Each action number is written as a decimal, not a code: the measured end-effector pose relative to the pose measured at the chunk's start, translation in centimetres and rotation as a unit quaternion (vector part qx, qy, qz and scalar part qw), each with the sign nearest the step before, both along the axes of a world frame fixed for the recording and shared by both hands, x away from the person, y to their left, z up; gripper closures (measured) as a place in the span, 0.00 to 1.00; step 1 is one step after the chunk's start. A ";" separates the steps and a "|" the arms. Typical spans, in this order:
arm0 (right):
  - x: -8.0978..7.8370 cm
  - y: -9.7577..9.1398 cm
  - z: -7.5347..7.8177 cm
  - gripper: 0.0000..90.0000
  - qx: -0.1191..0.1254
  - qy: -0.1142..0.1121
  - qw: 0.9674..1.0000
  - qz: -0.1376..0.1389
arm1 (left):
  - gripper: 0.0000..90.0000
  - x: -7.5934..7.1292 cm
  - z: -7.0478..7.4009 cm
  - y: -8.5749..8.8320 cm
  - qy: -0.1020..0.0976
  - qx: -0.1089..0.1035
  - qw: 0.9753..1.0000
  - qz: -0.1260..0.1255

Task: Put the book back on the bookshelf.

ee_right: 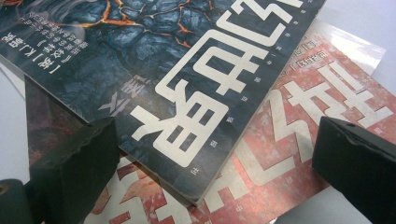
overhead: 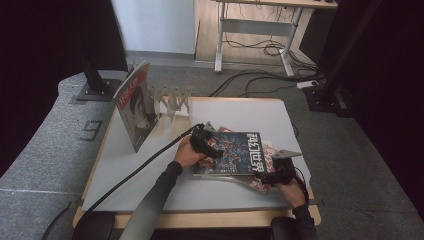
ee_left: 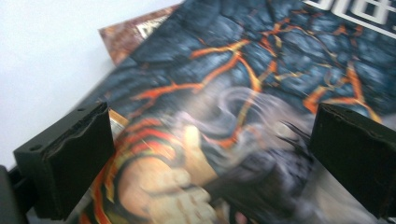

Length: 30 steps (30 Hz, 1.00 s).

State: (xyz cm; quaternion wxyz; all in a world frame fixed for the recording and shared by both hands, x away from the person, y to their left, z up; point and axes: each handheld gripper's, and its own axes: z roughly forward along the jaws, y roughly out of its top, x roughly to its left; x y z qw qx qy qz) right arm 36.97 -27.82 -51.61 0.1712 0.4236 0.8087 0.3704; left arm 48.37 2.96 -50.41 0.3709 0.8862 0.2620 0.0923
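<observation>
High view: white counter with a dark magazine lying flat near the front right, on top of a red magazine that sticks out under it toward the right edge. Left gripper is at the dark magazine's left end, cable trailing off to the front left, person's hand behind it. Right gripper is at the front right corner of the pile, grey plate on top, over the red magazine's edge. Left gripper view: jaws wide open, nothing between them gripped, dark magazine with orange lava cracks and a fist picture right below the gap, picture is blurred; corner of another reddish-brown cover pokes out beyond it on the white counter. Cannot tell if the pads touch the cover. Right gripper view: jaws also wide open, holding nothing, the dark magazine's corner with big white characters sits between them, red magazine underneath, offset and turned a bit, white counter past it. Back left of the counter in the high view: a third magazine with a face on the cover stands upright leaning in a pale slotted rack. Well apart from the two-magazine pile. Grey carpet floor around the counter, another desk's legs and cables farther back.
</observation>
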 end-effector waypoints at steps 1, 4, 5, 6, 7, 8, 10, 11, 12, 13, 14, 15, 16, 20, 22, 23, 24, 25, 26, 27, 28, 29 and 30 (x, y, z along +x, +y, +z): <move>0.0 0.0 0.0 0.01 0.001 0.000 1.000 0.000 | 0.00 0.2 0.0 -0.1 -0.002 0.001 1.000 0.003; 0.0 0.0 0.0 0.01 0.001 -0.001 1.000 -0.001 | 0.00 1.0 0.0 -0.1 -0.004 -0.001 1.000 0.009; 0.0 0.0 0.0 0.01 0.001 -0.002 1.000 -0.001 | 0.00 1.2 0.0 0.0 -0.002 -0.004 1.000 0.013; 0.0 0.0 0.0 0.01 0.001 -0.002 1.000 -0.001 | 0.00 1.4 0.0 0.0 -0.001 -0.006 1.000 0.015; 0.0 0.0 -0.1 0.01 0.001 -0.003 1.000 -0.001 | 0.00 1.7 0.0 0.1 -0.001 -0.007 1.000 0.017; 0.0 0.0 -0.1 0.01 0.001 -0.003 1.000 -0.001 | 0.00 1.9 0.0 0.1 0.000 -0.006 1.000 0.018; -0.1 0.0 -0.1 0.01 0.001 -0.003 1.000 -0.001 | 0.00 2.1 0.0 0.0 -0.001 -0.004 1.000 0.019; -0.1 0.0 -0.1 0.01 0.001 -0.003 1.000 -0.001 | 0.00 2.4 0.0 -0.1 0.001 -0.002 1.000 0.021; -0.1 0.0 -0.1 0.01 0.001 -0.003 1.000 -0.001 | 0.00 2.5 -0.1 -0.1 0.004 -0.002 1.000 0.022; -0.1 0.0 -0.1 0.01 0.001 -0.003 1.000 -0.001 | 0.00 2.7 -0.3 -0.1 0.009 -0.004 1.000 0.022; -0.1 0.0 -0.1 0.01 0.001 -0.003 1.000 -0.001 | 0.00 2.9 -0.3 -0.1 0.015 -0.008 1.000 0.023; -0.1 0.0 -0.1 0.01 0.001 -0.003 1.000 -0.001 | 0.00 2.9 -0.4 -0.1 0.019 -0.010 0.999 0.024; -0.1 0.0 -0.1 0.01 0.001 -0.003 1.000 -0.001 | 0.00 2.9 -0.4 0.0 0.020 -0.010 0.999 0.025; 0.0 0.0 0.0 0.01 0.001 -0.002 1.000 -0.001 | 0.00 2.7 -0.2 -0.1 0.023 0.001 0.999 0.028; 0.0 -0.1 0.0 0.00 -0.001 -0.001 1.000 -0.004 | 0.00 2.6 -0.1 -0.1 0.026 0.007 0.999 0.027; 0.0 -0.2 0.0 0.00 -0.001 0.000 1.000 -0.006 | 0.00 2.5 0.0 -0.1 0.028 0.009 0.999 0.026; 0.0 -0.4 0.0 0.00 -0.002 0.000 1.000 -0.008 | 0.00 2.3 0.0 -0.1 0.030 0.012 0.999 0.025; 0.1 -0.5 0.0 0.00 -0.001 0.000 1.000 -0.011 | 0.00 2.2 0.1 -0.1 0.031 0.013 0.999 0.023; 0.1 -0.6 0.0 0.00 -0.001 0.001 1.000 -0.013 | 0.00 2.1 0.1 -0.1 0.032 0.015 0.999 0.023; 0.2 -0.7 0.0 0.00 -0.001 0.001 1.000 -0.015 | 0.00 2.0 0.1 0.0 0.033 0.017 0.999 0.022; 0.2 -0.9 0.0 0.00 -0.002 0.001 1.000 -0.017 | 0.00 1.8 0.2 0.0 0.036 0.017 0.999 0.022; 0.3 -1.0 0.0 0.00 -0.001 0.002 1.000 -0.021 | 0.00 1.7 0.2 0.0 0.037 0.017 0.999 0.021; 0.3 -1.2 0.0 0.00 -0.001 0.003 1.000 -0.022 | 0.00 1.5 0.2 0.1 0.039 0.020 0.999 0.021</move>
